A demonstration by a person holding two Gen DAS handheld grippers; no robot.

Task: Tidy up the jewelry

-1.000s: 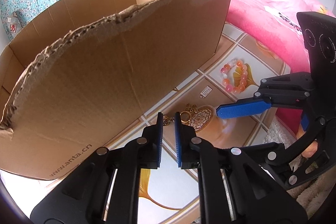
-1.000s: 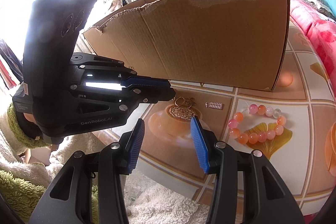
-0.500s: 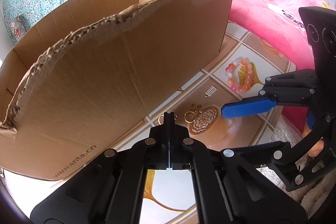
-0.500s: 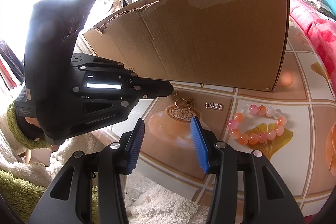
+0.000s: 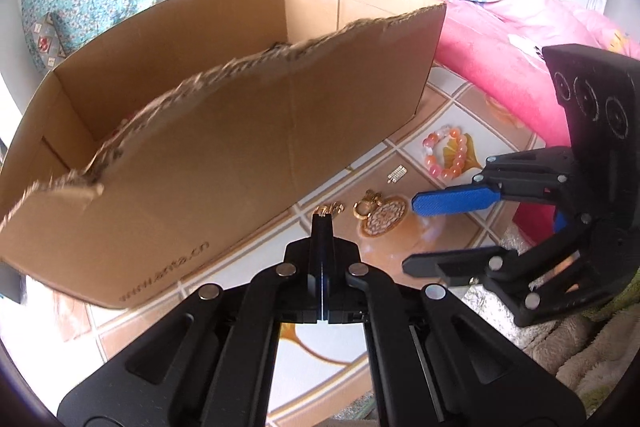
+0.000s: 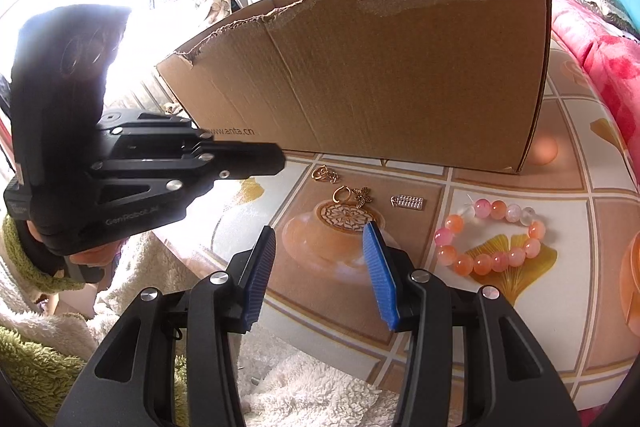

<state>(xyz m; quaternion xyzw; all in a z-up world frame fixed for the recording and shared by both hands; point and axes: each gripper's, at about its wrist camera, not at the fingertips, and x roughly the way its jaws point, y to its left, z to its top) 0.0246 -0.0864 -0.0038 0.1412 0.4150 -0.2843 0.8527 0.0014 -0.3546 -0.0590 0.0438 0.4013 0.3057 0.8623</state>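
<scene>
My left gripper (image 5: pixel 321 219) is shut, its tips just short of a small gold rose-shaped piece (image 5: pixel 331 209). In the right wrist view that gold piece (image 6: pixel 325 174) lies on the table, apart from the left gripper (image 6: pixel 280 159). To its right lie a gold ring with a butterfly charm (image 6: pixel 352 195), a small silver charm (image 6: pixel 408 203) and a pink and orange bead bracelet (image 6: pixel 492 239). My right gripper (image 6: pixel 320 229) stands open over the table's near edge with nothing between its blue pads. The left wrist view shows it (image 5: pixel 409 234) at the right.
A large torn cardboard box (image 6: pixel 380 67) stands right behind the jewelry, open at the top. The table (image 6: pixel 500 327) has a tiled pattern with a ginkgo leaf. Pink bedding (image 5: pixel 500 59) lies at the right, white and green fleece (image 6: pixel 300 387) at the near edge.
My left gripper's jaws closed from a narrow gap to fully shut. It then drew back a little, and the gold piece now shows beyond its tips. The right gripper has not moved.
</scene>
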